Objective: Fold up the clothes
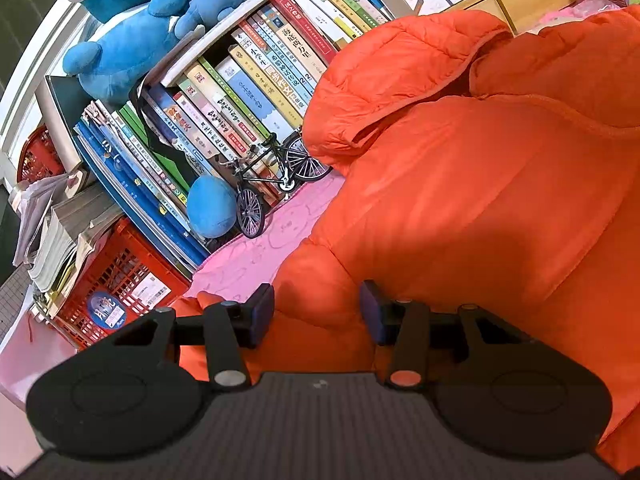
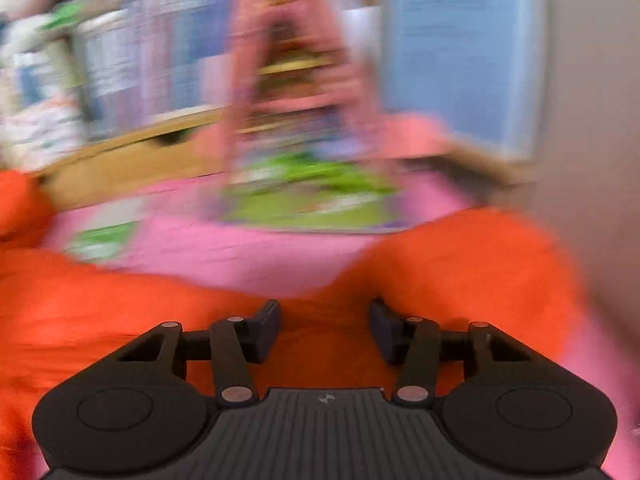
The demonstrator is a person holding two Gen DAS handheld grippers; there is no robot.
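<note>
Orange jacket (image 1: 460, 200) fabric bunches between the left tool (image 1: 316, 312) pads, seemingly pinched; right tool (image 2: 324, 328), half-open, hovers blurred, grip unclear. Next: fold.

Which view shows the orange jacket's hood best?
The left wrist view: the hood of the orange jacket is sharp, lying by the books. The right wrist view is motion-blurred and shows only orange fabric, no recognizable hood.

left gripper (image 1: 317, 312): bottom centre of frame, jaws part-way apart, orange fabric bulging between pads. right gripper (image 2: 325, 330): bottom centre, jaws part-way apart, view motion-blurred, grip unclear.
</note>
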